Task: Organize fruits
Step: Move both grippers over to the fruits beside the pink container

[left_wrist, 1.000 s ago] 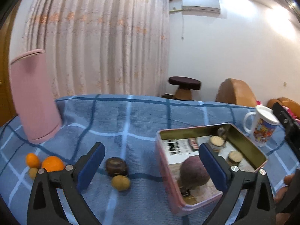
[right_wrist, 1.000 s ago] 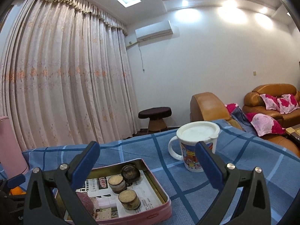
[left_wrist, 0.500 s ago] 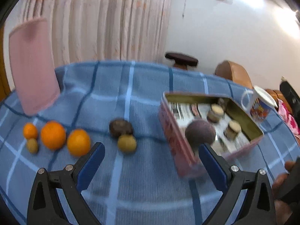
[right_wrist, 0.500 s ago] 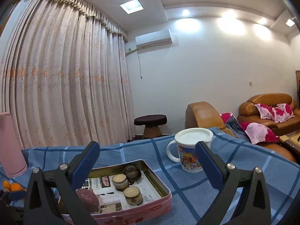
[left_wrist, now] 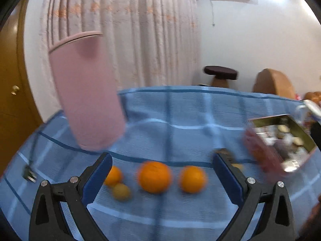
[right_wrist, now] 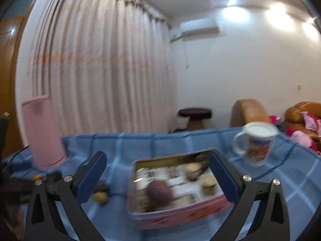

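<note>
Left claw (left_wrist: 161,177) spread wide, empty, blue flat pads on black frame, hovering over the table (left_wrist: 180,120), which is covered in a blue woven checked cloth. Between its fingers: large round orange (left_wrist: 154,176), second orange (left_wrist: 193,178) just beside it on the right, both smooth-skinned. Small orange (left_wrist: 113,175) partly behind the left pad, with a small yellowish round fruit (left_wrist: 121,191) touching or nearly touching it in front. Tall matte pink cylinder tumbler (left_wrist: 86,92) stands behind. Views blurred.

Right claw (right_wrist: 157,177) also wide open, nothing held, hanging above the pink rectangular metal tin (right_wrist: 180,217) with shiny gold inner wall. Inside the tin: rough round purple fruit (right_wrist: 159,190) near the front, small round tan-topped pieces (right_wrist: 208,182) further back. Left of the tin on the cloth: dark brown fruit (right_wrist: 101,186) and small yellow round fruit (right_wrist: 100,196) beside it. White lidded printed mug (right_wrist: 256,144) to the right of the tin, apart from it.
</note>
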